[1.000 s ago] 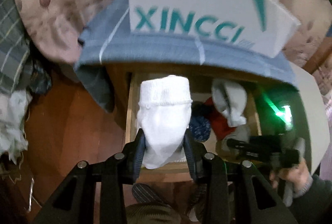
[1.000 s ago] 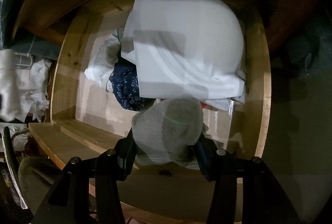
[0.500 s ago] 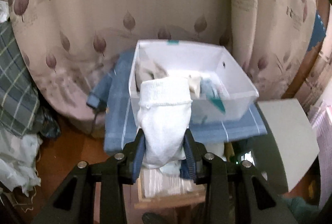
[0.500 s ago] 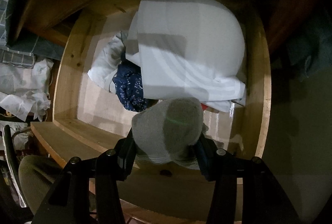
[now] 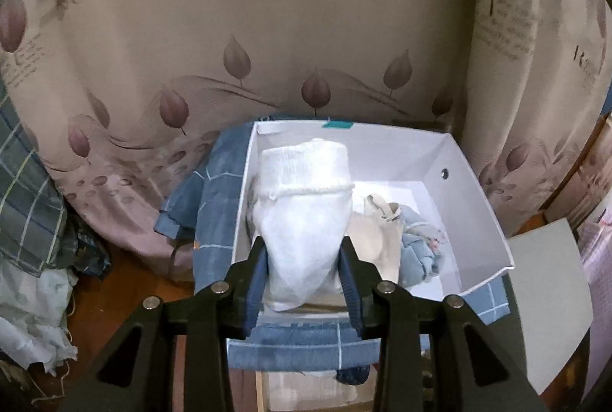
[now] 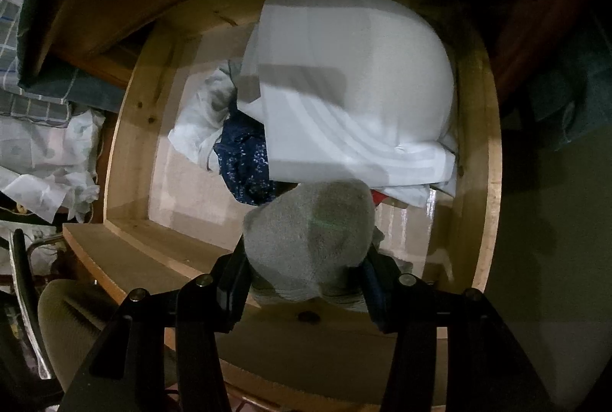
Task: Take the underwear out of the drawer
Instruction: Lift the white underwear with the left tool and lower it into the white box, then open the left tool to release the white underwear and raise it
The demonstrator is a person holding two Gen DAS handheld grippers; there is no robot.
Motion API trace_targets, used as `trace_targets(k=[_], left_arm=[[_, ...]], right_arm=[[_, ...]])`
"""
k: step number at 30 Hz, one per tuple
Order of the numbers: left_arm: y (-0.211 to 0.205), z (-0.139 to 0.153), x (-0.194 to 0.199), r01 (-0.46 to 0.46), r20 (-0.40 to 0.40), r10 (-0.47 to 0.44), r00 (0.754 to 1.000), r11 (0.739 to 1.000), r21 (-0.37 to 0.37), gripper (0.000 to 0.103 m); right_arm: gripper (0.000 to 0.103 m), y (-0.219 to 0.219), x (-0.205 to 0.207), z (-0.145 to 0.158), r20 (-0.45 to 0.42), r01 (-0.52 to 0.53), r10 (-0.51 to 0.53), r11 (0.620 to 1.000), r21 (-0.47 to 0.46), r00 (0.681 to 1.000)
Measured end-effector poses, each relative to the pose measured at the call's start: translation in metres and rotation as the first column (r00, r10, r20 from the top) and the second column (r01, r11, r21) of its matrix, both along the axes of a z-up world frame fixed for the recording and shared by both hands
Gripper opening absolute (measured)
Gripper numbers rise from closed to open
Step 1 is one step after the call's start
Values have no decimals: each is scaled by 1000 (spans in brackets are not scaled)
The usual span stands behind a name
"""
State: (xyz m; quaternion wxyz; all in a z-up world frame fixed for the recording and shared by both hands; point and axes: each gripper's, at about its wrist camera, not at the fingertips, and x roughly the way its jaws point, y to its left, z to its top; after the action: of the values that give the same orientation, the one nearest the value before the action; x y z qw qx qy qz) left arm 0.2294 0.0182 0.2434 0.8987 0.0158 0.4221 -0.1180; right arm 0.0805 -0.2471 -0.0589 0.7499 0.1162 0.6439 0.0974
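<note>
My left gripper (image 5: 304, 259) is shut on a rolled white garment (image 5: 306, 205), held up over an open white box (image 5: 474, 190) that contains a beige piece (image 5: 376, 232) and a light blue piece (image 5: 419, 251). The right gripper (image 6: 308, 270) is shut on a grey knitted bundle (image 6: 310, 240), hanging just above the front of the open wooden drawer (image 6: 126, 152). Inside the drawer lie a large folded white cloth (image 6: 355, 94), a dark blue patterned garment (image 6: 244, 163), a crumpled white piece (image 6: 199, 129) and a bit of red (image 6: 378, 198).
The white box rests on a blue checked cloth (image 5: 218, 221) in front of a leaf-print curtain (image 5: 267, 41). Plaid and pale fabrics (image 5: 26, 221) pile up at the left. A white board (image 5: 550, 305) stands at the right. Crumpled pale cloth (image 6: 42, 159) lies left of the drawer.
My left gripper has risen with the white garment from above the drawer to over the white box, whose inside now shows. The right gripper and grey bundle have stayed put.
</note>
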Motion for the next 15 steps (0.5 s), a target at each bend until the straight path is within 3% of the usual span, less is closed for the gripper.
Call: trace_targets(k=[5,11,15], left_arm=[[-12,-28,19,11,-26,-9,1000,998,62,36],[-13,-59,29,12,-83,-5,997,996,85,36],[-10,-66,27,8,-76,-2,997,996,90,43]], right_arm=[[48,-3,-1,1,4,-2,2,1000,26,1000],[48,-5,-1,1,3,3,-3,1000,29,1000],[48,-5,-2,2,10,-2,2,999,41,1000]])
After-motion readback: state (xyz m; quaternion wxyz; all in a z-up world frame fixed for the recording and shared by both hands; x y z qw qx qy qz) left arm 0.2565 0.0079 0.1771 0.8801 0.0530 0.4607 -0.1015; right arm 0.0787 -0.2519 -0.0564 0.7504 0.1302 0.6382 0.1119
